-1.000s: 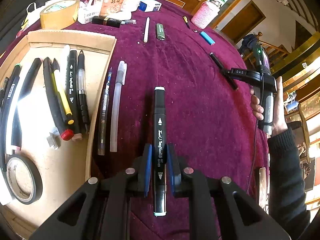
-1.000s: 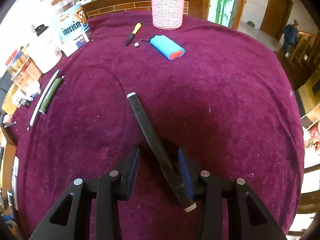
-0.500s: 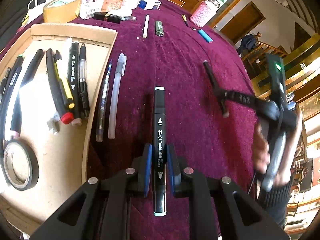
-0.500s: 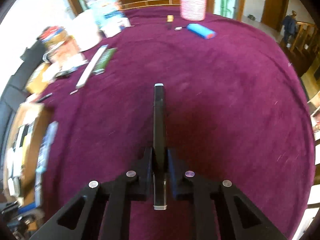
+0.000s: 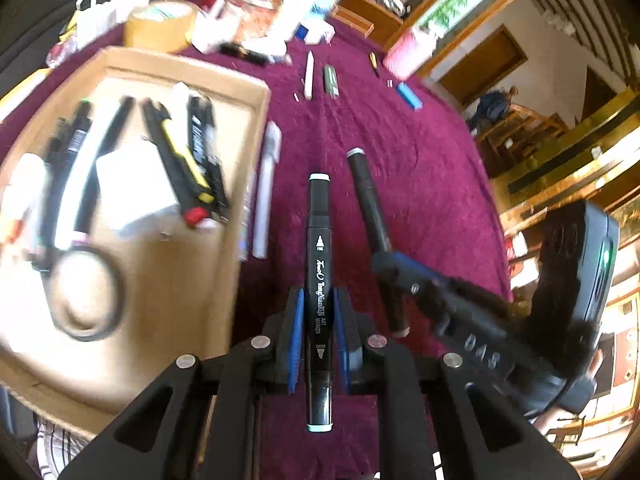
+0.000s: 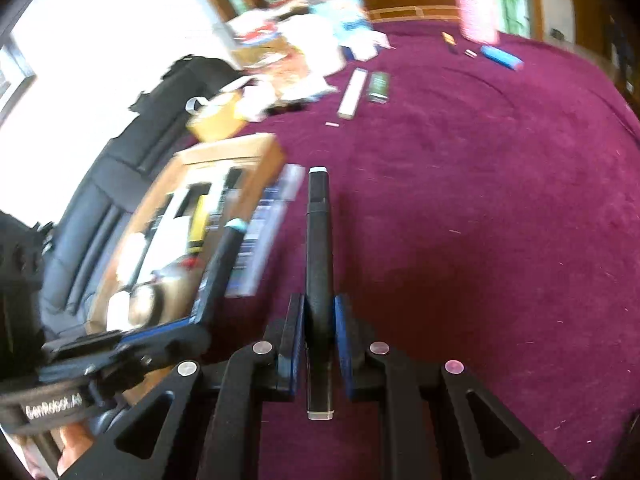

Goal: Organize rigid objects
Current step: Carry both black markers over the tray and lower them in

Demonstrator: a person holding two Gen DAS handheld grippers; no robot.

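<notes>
Basically, left wrist view: left gripper (image 5: 318,330) clamped around the middle of a black art marker (image 5: 319,264), barrel pointing straight ahead, probably so it drops in parallel with the pens already lined up in the cardboard tray (image 5: 248,184) just to the left. Right wrist view: right gripper (image 6: 319,336) pinched shut on a plain black marker (image 6: 319,248), held lengthwise too, tray (image 6: 276,156) ahead-left, looks headed there next.

Counter (image 5: 420,184) covered in a maroon cloth. Far edge: pink cylindrical container (image 5: 408,50), roll of tan packing tape (image 5: 160,26), blurred clutter of packets and boxes (image 6: 320,28). Wooden door (image 5: 486,62) and stair railing (image 5: 516,120) beyond.
</notes>
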